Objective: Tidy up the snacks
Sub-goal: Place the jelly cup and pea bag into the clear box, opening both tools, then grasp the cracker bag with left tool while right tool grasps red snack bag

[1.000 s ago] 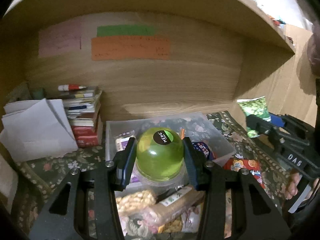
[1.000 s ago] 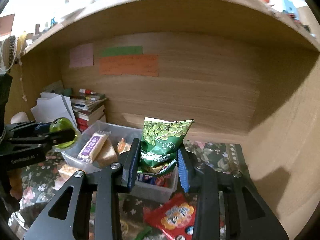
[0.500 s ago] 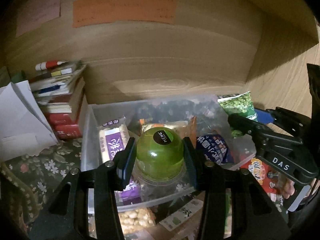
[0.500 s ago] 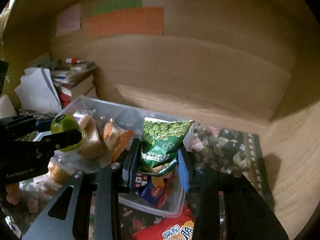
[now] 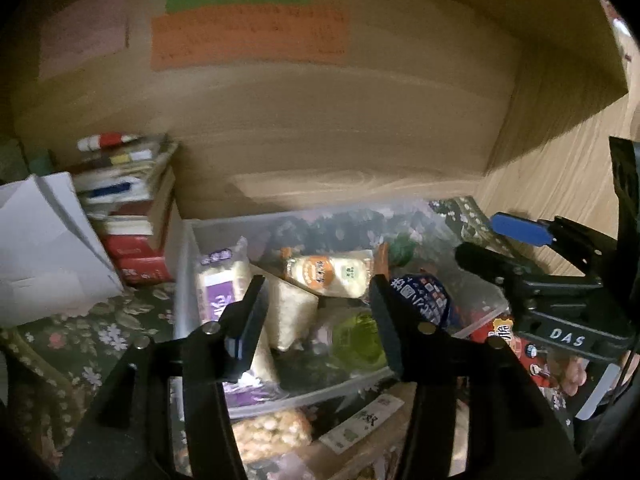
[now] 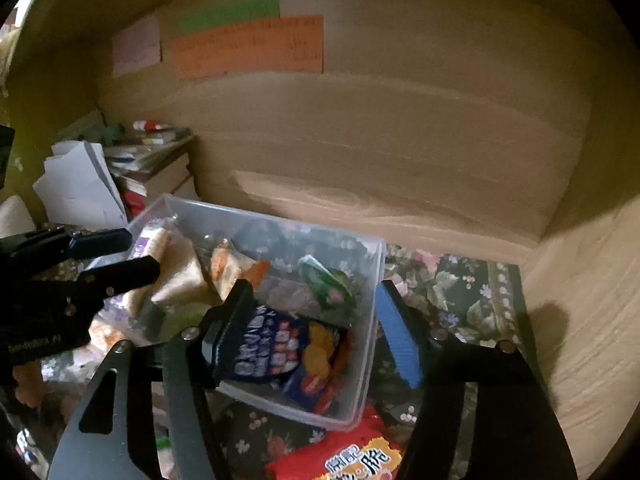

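A clear plastic bin (image 5: 188, 280) (image 6: 372, 320) sits on the floral cloth and holds several snack packs. My left gripper (image 5: 316, 312) is open and empty above the bin; the green jelly cup (image 5: 356, 340) lies in the bin below it, blurred. My right gripper (image 6: 312, 320) is open and empty over the bin's right part; the green pea bag (image 6: 326, 284) lies inside the bin near its far right. A blue cookie bag (image 6: 280, 348) (image 5: 424, 300), a purple pack (image 5: 218, 284) and an orange-label pack (image 5: 328, 272) also lie in the bin.
A red snack bag (image 6: 344, 456) lies in front of the bin. A peanut pack (image 5: 272, 432) and a bar lie at the near side. Stacked books (image 5: 132, 216) and white paper (image 5: 44, 240) stand left. Wooden walls close the back and right.
Both grippers opened. The green jelly cup dropped from the left gripper into the bin, and the green pea bag dropped from the right gripper into the bin.
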Action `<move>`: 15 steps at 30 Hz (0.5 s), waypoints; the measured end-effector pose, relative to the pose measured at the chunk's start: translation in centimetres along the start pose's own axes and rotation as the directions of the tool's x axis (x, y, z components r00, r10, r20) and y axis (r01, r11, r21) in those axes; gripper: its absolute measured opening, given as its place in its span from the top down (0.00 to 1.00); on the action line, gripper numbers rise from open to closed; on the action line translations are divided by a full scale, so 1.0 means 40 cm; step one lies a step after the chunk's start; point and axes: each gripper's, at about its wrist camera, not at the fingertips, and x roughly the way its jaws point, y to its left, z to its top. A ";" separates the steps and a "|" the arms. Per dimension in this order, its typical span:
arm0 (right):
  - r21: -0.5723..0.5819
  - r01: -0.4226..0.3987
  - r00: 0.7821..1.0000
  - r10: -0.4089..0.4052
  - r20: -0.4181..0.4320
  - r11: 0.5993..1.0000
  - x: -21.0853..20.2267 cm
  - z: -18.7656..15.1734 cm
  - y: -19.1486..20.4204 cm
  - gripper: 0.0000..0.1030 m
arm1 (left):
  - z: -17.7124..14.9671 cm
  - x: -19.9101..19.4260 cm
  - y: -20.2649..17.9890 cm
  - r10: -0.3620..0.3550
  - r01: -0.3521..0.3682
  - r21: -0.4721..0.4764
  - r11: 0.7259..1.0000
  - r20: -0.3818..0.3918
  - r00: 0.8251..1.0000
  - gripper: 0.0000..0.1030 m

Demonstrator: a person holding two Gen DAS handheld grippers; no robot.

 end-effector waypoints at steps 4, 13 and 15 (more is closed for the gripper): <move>0.004 0.008 0.999 -0.008 0.041 1.000 -0.053 -0.005 -0.008 0.32 | -0.011 -0.051 0.025 0.023 -0.023 0.000 1.000 0.026 0.999 0.44; 0.022 0.090 0.993 -0.091 0.073 0.996 -0.138 -0.070 -0.051 0.14 | -0.090 -0.119 0.081 0.103 -0.102 -0.029 0.994 0.029 0.994 0.11; 0.028 0.108 0.993 -0.109 0.053 0.994 -0.139 -0.090 -0.064 0.14 | -0.108 -0.119 0.085 0.119 -0.118 -0.028 0.993 0.020 0.993 0.09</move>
